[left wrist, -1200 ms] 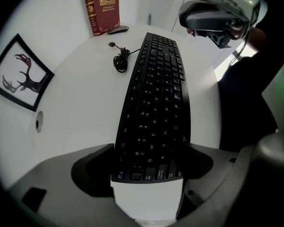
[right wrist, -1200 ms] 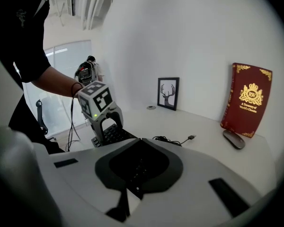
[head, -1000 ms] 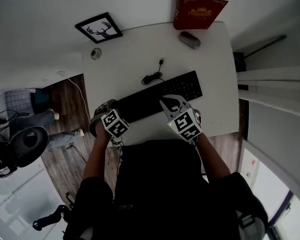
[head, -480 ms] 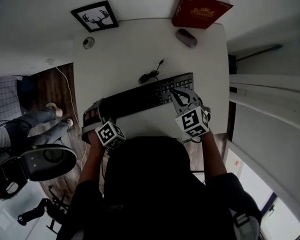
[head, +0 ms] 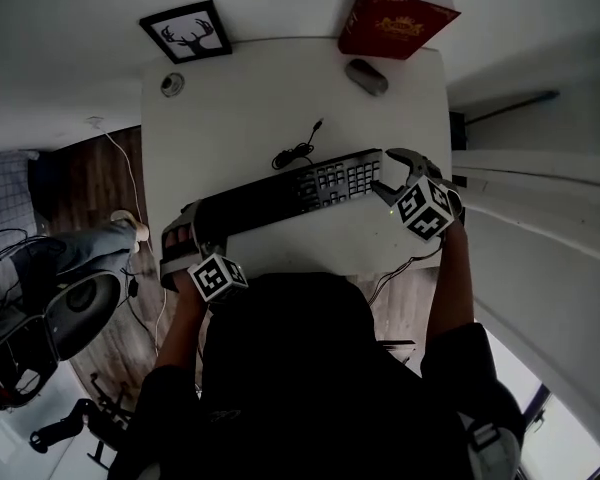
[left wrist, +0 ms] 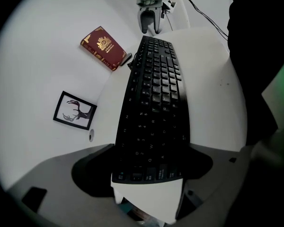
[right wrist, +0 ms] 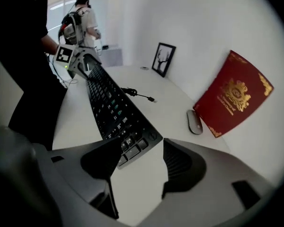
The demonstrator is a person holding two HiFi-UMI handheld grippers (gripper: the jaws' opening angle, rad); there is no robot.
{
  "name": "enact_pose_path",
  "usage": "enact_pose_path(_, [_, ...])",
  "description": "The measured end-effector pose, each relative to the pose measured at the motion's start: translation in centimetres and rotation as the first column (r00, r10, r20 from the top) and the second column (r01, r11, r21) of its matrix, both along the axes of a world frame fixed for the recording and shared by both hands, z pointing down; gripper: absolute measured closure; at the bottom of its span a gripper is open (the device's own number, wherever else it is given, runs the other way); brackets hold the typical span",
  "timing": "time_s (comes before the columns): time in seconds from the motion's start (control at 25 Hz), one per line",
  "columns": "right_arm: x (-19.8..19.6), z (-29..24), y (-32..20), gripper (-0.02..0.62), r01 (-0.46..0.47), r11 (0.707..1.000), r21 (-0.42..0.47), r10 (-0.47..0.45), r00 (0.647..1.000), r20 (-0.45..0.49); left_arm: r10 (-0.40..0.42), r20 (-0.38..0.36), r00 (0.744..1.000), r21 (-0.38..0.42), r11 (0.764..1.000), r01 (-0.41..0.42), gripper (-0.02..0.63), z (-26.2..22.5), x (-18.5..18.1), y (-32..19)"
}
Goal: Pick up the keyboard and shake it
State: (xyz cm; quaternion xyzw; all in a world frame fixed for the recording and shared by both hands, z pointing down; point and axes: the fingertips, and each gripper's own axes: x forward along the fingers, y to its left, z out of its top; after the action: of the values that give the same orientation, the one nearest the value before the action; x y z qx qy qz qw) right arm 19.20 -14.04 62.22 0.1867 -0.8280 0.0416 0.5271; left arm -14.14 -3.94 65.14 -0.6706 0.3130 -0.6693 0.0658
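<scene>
A black keyboard [head: 290,193] lies slantwise on the white desk [head: 240,108], its cable [head: 295,153] coiled behind it. My left gripper [head: 183,236] is at the keyboard's left end. In the left gripper view its jaws [left wrist: 149,167] close on both long edges of the keyboard [left wrist: 154,112]. My right gripper [head: 390,173] is at the right end with its jaws opening. In the right gripper view the keyboard's end [right wrist: 132,136] lies between the jaws [right wrist: 142,157]; a gap stays beside the right pad.
A red book [head: 395,18] leans on the wall at the desk's back right, with a grey mouse [head: 366,76] in front of it. A framed deer picture [head: 185,30] and a small round thing [head: 172,85] are at the back left. An office chair [head: 70,308] stands left of the desk.
My right gripper has moved from above the keys out to the keyboard's right end, and its jaws have spread apart. The left gripper stays at the left end.
</scene>
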Motion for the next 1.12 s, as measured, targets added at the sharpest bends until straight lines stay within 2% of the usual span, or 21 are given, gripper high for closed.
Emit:
enact_pose_path(0.08, [-0.3,0.1,-0.4,0.314,0.07,0.997,-0.031,-0.071,0.997,-0.009,0.002,0.002,1.0,0.01,1.0,-0.002,0.212,-0.1,0.1,0.1])
enact_pose_path(0.12, [-0.3,0.3,-0.7,0.313,0.078,0.996,-0.053,-0.077,0.997,0.013,0.007,0.003,1.0,0.016,1.0,-0.007,0.212,-0.2,0.2,0.2])
enact_pose_path(0.24, [0.0,1.9,-1.6,0.309,0.031,0.982,-0.185,0.002,0.984,0.178,0.037,0.008,0.999,0.046,0.998,-0.037,0.213,-0.4,0.5,0.4])
enact_pose_path(0.36, [-0.5,2.4,-1.2,0.299,0.051,0.937,-0.346,0.072,0.94,0.334,0.068,0.0,0.998,0.069,0.995,-0.068,0.215,-0.5,0.6,0.3])
enact_pose_path(0.44, [-1.2,2.7,-0.3,0.299,0.107,0.917,-0.385,0.036,0.937,0.347,0.091,-0.008,0.996,0.083,0.993,-0.09,0.215,-0.6,0.6,0.2])
enact_pose_path(0.52, [-1.8,3.4,1.1,0.299,0.181,0.89,-0.418,-0.046,0.949,0.312,0.118,-0.016,0.993,0.098,0.988,-0.116,0.215,-0.6,0.5,0.2])
enact_pose_path(0.68, [-2.5,4.7,3.5,0.307,0.308,0.815,-0.491,-0.184,0.941,0.285,0.18,-0.01,0.984,0.125,0.976,-0.177,0.216,-0.7,0.5,0.2])
enact_pose_path(0.76, [-2.6,4.7,4.2,0.404,0.351,0.796,-0.493,-0.221,0.927,0.303,0.184,-0.004,0.983,0.123,0.976,-0.182,0.215,-0.7,0.5,0.1])
enact_pose_path(0.96, [-2.2,4.2,5.0,0.42,0.369,0.807,-0.46,-0.247,0.92,0.304,0.166,0.006,0.986,0.097,0.981,-0.165,0.215,-1.0,0.7,-0.1])
enact_pose_path(1.04, [-2.2,4.1,5.0,0.42,0.366,0.817,-0.446,-0.247,0.92,0.303,0.119,-0.063,0.991,0.089,0.99,-0.113,0.228,-1.6,0.9,-0.3])
enact_pose_path(1.12, [-2.2,4.0,5.0,0.419,0.365,0.825,-0.431,-0.248,0.92,0.303,0.018,-0.203,0.979,0.079,0.997,-0.002,0.261,-2.7,0.8,-0.7])
